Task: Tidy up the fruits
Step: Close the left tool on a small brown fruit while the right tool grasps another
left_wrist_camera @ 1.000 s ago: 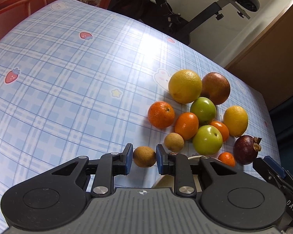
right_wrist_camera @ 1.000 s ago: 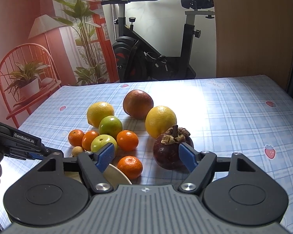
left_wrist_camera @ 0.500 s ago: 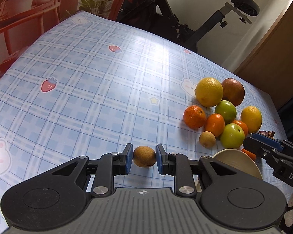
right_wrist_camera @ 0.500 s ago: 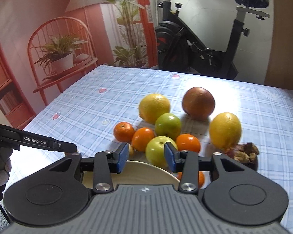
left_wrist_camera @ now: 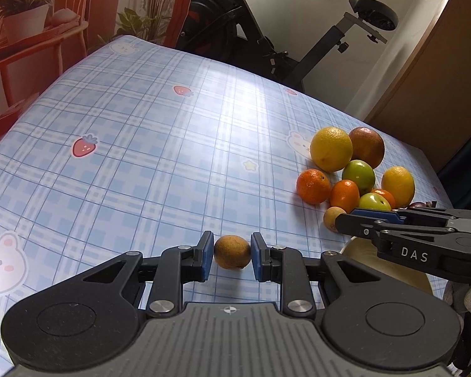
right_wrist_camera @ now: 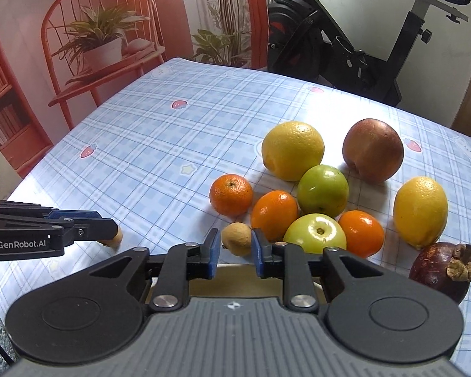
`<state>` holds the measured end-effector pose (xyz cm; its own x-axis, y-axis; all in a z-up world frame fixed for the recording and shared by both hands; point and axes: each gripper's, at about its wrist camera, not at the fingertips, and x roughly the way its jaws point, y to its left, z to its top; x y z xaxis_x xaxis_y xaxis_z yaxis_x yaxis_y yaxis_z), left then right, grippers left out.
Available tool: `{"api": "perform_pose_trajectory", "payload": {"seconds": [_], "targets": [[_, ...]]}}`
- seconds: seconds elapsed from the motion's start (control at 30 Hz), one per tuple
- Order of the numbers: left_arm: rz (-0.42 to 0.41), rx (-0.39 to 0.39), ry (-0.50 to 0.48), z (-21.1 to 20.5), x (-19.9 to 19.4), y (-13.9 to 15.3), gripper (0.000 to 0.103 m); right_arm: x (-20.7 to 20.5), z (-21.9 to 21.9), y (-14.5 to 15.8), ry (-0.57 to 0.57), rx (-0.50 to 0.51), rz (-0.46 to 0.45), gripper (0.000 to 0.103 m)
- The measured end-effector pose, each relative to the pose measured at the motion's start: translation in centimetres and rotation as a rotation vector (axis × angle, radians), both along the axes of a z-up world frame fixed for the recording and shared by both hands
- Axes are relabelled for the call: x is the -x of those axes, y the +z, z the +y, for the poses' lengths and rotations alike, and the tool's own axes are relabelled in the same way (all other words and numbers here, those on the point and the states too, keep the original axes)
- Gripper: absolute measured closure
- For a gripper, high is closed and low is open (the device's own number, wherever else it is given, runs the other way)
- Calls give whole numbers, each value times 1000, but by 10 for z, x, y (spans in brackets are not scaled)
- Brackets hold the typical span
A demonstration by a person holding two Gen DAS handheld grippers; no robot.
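- Since the earlier frame, right gripper (right_wrist_camera: 235,248) has swung onto a second longan (right_wrist_camera: 237,238), jaws flanking it, contact unclear.
- Left gripper (left_wrist_camera: 231,255) clamps a longan (left_wrist_camera: 232,251) near the table's (left_wrist_camera: 141,144) near edge, well apart from the pile (left_wrist_camera: 354,172).

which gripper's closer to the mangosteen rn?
Right. The right gripper sits at the fruit pile, the mangosteen just off to its right. The left gripper holds a longan left of the pile.

Home, prob. a living rm: exercise bike (right_wrist_camera: 354,47) just past the bench's (left_wrist_camera: 141,144) far edge, red chair (right_wrist_camera: 88,40) w/ potted plant (right_wrist_camera: 100,40) at far-left corner, bookshelf (right_wrist_camera: 3,106) left, plaid cloth w/ strawberries & bunnies.
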<state>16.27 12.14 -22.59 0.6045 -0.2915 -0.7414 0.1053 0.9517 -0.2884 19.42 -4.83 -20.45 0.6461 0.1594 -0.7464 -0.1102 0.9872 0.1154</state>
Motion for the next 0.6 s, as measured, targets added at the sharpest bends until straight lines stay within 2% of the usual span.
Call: {"api": "perform_pose_trajectory", "payload": {"seconds": [0.3,0.6], "targets": [[-23,4,-9,4,6,-1,76,-8,8,-6,-18,25,27,74],[-23,-10,-19,2,8,-1,76,-11,10,-6,-23,-4,26,74]]}}
